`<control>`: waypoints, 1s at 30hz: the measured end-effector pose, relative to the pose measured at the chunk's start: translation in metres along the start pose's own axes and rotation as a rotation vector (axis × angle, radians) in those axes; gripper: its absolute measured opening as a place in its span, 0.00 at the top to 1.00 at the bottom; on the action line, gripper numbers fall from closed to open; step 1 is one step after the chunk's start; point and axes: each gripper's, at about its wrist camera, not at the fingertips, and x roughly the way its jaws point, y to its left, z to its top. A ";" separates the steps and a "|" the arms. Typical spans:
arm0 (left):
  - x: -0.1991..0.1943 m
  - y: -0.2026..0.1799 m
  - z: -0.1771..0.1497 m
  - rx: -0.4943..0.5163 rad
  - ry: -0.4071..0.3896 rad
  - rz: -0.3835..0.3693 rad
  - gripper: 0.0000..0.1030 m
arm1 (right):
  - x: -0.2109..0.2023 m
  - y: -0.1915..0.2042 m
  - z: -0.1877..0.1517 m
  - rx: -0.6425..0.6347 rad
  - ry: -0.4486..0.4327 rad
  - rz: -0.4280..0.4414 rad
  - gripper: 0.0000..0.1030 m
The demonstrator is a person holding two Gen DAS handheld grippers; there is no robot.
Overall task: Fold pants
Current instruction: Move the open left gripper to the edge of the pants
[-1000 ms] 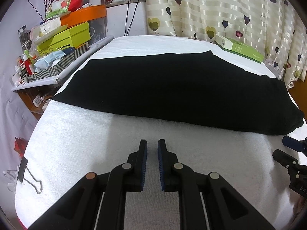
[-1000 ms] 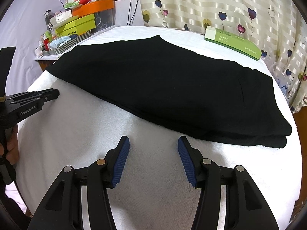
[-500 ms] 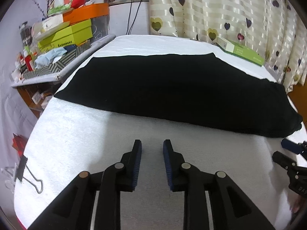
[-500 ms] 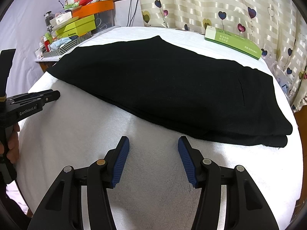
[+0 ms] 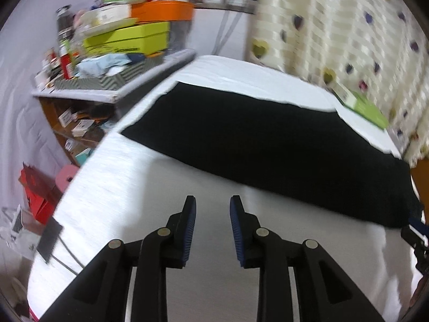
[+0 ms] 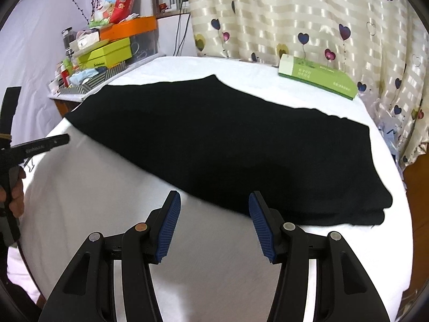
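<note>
black pants (image 6: 230, 145) lying flat on the white towel-covered table (image 6: 88, 187), already doubled lengthwise by the look of the stacked layers at the right end (image 6: 375, 212); long band running from near the cluttered shelf (image 5: 107, 80) on the left across to the right edge of the table. near edge straight, no big wrinkles visible.

right gripper (image 6: 214, 222) wide open, holding nothing, hovering just short of the near edge toward the right end. left gripper (image 5: 211, 228) part open with a narrower gap, also empty, over bare towel and clear of the cloth. left view motion-blurred, so fine detail on that side unreliable.

judged step: approach for the next crosswise fold, no grasp made yet.

for a clean job:
- pinch both layers at once at the chosen end; catching only the top layer would peel the stack apart.
- come in low and flat along the towel, lower finger sliding under the edge, not stabbing down into the terry.
- widen the left before contact, gap looks tight for doubled cloth.
- take the two corners of the same end, one per gripper, lift level, carry over, lay edge on edge.
- keep clear of the green box (image 6: 319, 80) at the far side and the binder clip (image 5: 51, 238) at the left table edge.

risk: black on black hides the layer lines, so misgrip easy to miss.
</note>
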 end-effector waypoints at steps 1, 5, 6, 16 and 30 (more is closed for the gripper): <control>0.001 0.009 0.004 -0.028 -0.004 -0.006 0.67 | 0.001 -0.001 0.002 0.000 -0.001 -0.006 0.47; 0.007 0.041 0.017 -0.133 -0.013 -0.026 0.59 | 0.005 -0.007 0.008 0.007 -0.005 -0.021 0.47; 0.010 0.049 0.019 -0.160 -0.010 -0.031 0.58 | 0.005 -0.007 0.008 0.010 -0.006 -0.021 0.47; 0.043 0.071 0.039 -0.250 0.024 -0.029 0.56 | 0.017 -0.012 0.014 0.011 0.003 -0.024 0.47; 0.065 0.071 0.067 -0.236 0.064 -0.063 0.48 | 0.024 -0.030 0.017 0.050 0.000 -0.043 0.47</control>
